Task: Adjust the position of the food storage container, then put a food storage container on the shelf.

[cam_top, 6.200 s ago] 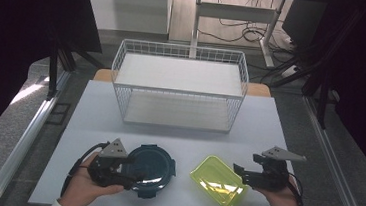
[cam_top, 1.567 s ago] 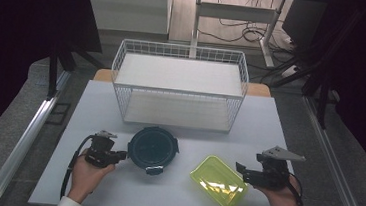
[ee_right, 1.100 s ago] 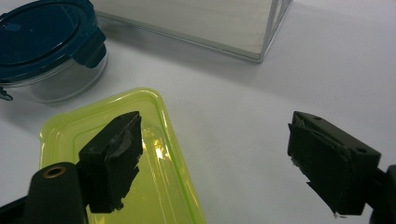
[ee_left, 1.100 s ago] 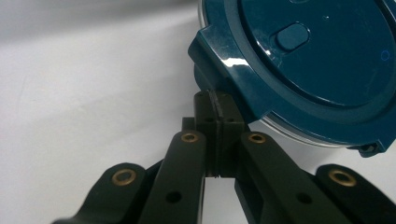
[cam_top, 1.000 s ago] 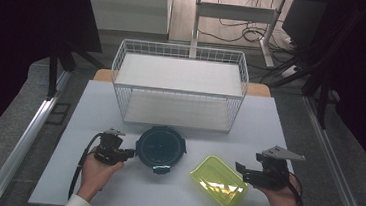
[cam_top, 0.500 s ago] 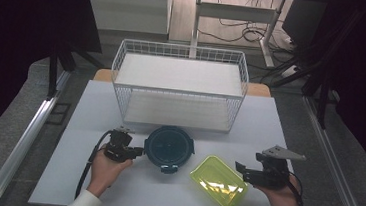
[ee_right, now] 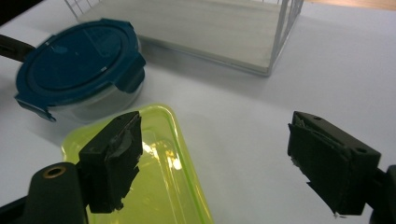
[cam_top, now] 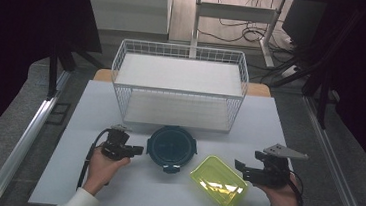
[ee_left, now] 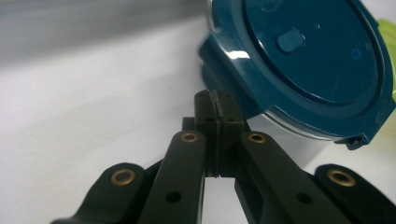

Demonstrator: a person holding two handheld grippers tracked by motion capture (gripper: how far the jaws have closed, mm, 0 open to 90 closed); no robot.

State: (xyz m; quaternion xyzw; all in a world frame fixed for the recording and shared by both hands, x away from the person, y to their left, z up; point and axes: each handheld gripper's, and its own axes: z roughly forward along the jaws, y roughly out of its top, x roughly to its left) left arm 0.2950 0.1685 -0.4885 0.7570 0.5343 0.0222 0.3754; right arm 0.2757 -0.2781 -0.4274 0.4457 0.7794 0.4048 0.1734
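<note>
A round clear container with a dark blue clip lid [cam_top: 171,147] stands on the white table [cam_top: 289,132] just in front of the wire basket [cam_top: 180,85]. My left gripper [cam_top: 139,150] is shut, and its tips touch the container's left lid clip [ee_left: 224,60]; nothing is held between the jaws [ee_left: 217,100]. A yellow-green rectangular container [cam_top: 218,180] lies to the right of the round one. My right gripper [cam_top: 242,170] hovers open at its right end, one finger [ee_right: 114,154] over the yellow-green container [ee_right: 154,186], the other over bare table.
The white wire basket [ee_right: 280,37] has a pale board floor and stands at the middle back of the table. A metal rail [cam_top: 27,139] runs along the left side. Cables trail from both grippers.
My left gripper has moved right and away from me, tips against the round container, which has slid with it toward the basket. The right gripper and the yellow-green container have stayed put.
</note>
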